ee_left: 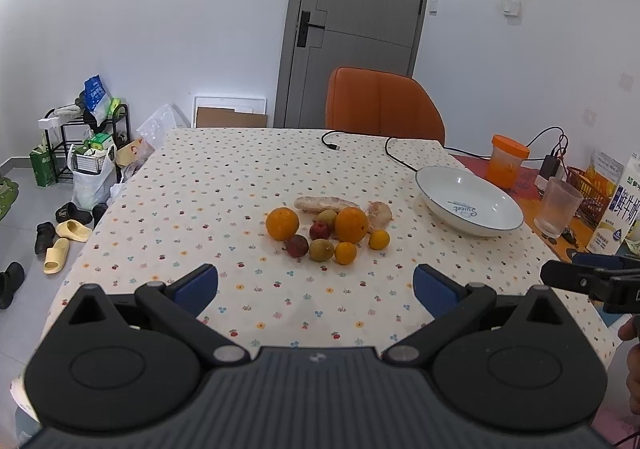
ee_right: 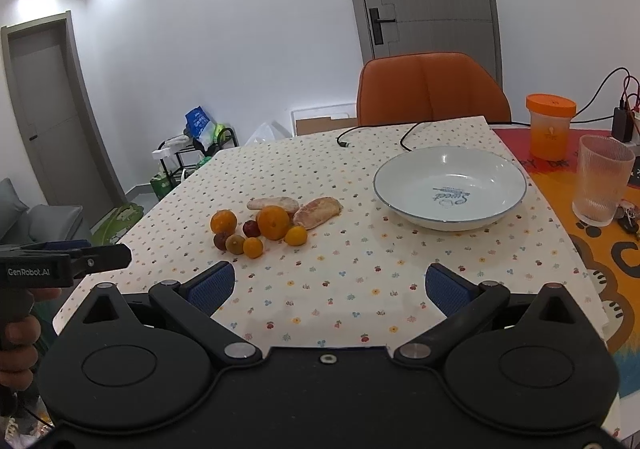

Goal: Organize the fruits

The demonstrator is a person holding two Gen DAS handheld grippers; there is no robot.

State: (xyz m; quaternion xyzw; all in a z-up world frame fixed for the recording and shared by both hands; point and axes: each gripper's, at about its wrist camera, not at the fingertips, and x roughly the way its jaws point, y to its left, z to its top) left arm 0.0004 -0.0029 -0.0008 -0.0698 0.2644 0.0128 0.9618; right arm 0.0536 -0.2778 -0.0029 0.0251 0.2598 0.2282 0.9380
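Fruit pile [ee_left: 326, 235] sits mid-worktop [ee_left: 224, 185] on the dotted cloth, all bunched and touching. Both grippers hang at the near edge w/ nothing in them.

Going left to right thru the pile: big orange [ee_left: 282, 224] at the left end, firm, round and prob. the heaviest sort here, so take it across the widest part or it'll roll. Near it a dark reddish fruit [ee_left: 297, 245], small, likely soft-skinned; go gentle. Then a green-brown one [ee_left: 321, 249] (kiwi-ish, can't be sure) and a small red one [ee_left: 319, 230] just behind it. Second big orange [ee_left: 351, 224] in the middle, w/ two small oranges [ee_left: 345, 253] near and right of it, light but smooth and apt to skid. Behind the lot lie two pale peeled-looking pieces [ee_left: 325, 204], soft, prob. squashy; a light squeeze only.

Left gripper [ee_left: 316, 285]: blue pads wide apart, pile straight ahead and a bit far of it. Right gripper [ee_right: 330, 285]: also spread wide, pile ahead and off to its left, white bowl [ee_right: 450, 219] ahead-right, empty, well apart from the fruit. Bowl's the likely drop spot, I'd guess. Ribbed glass [ee_right: 602, 181] farther right is close to it, so watch that.
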